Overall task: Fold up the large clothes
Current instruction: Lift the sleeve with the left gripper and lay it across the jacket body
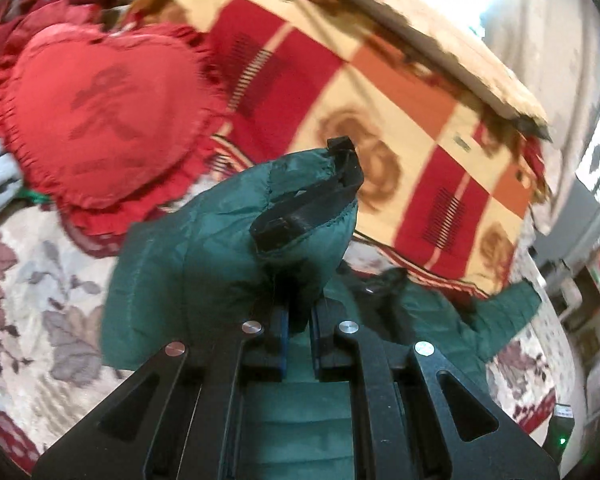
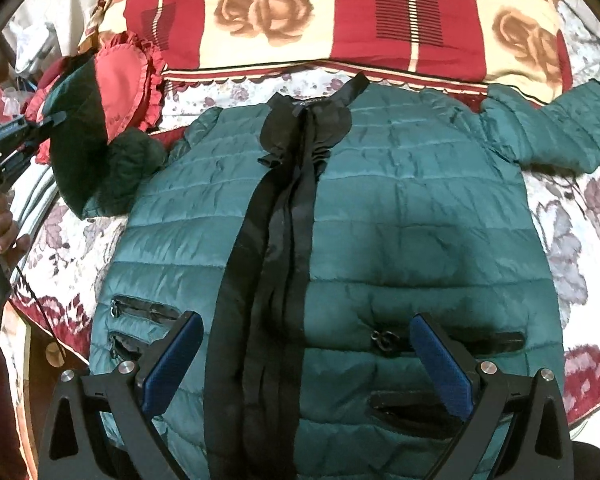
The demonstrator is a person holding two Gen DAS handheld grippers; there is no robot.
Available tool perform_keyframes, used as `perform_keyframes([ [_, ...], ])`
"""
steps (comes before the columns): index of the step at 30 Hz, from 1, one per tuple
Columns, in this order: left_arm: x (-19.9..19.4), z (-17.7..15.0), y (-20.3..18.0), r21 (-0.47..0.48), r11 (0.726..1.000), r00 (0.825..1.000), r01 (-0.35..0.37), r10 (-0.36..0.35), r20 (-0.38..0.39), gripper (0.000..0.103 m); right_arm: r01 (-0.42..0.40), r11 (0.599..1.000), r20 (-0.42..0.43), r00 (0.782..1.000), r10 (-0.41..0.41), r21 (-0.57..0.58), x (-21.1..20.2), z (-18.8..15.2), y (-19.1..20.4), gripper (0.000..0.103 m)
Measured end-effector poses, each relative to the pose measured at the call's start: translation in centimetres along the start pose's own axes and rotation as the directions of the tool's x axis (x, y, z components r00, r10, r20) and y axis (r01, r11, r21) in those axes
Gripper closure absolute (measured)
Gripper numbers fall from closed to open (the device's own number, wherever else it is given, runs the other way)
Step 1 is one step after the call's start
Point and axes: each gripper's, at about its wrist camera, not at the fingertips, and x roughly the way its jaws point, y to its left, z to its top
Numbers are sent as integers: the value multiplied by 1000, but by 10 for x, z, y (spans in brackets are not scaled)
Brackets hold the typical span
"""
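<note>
Teal quilted puffer jacket [image 2: 380, 208] lay front-up on the floral bedspread [image 2: 580, 216] beneath the right gripper [image 2: 306, 354], fingers wide, while only the left view showed the left gripper [image 1: 298, 322] pinching its black-cuffed sleeve [image 1: 236, 248].

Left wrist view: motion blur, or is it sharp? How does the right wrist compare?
Left wrist view: background smeared, red heart-shaped ruffled cushion and checked rose-print blanket soft; window top right blown out. Right wrist view: sharper, green quilted puffer jacket stitching crisp, strong fisheye bending at edges.

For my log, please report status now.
Left gripper shut on sleeve, lifted. Right gripper open over jacket. Heart pillow near.
</note>
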Motion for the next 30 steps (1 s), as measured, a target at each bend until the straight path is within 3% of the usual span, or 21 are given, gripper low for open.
perform_keyframes([
  [17,55,-44,-138,151,978,985,142,-125,-115,96,8,999,36,999,-10,51,-22,-8,-30,0],
  [30,113,-74,-199,183,962,962,204,-162,-221,96,21,995,31,999,-24,99,-23,-11,-60,0],
])
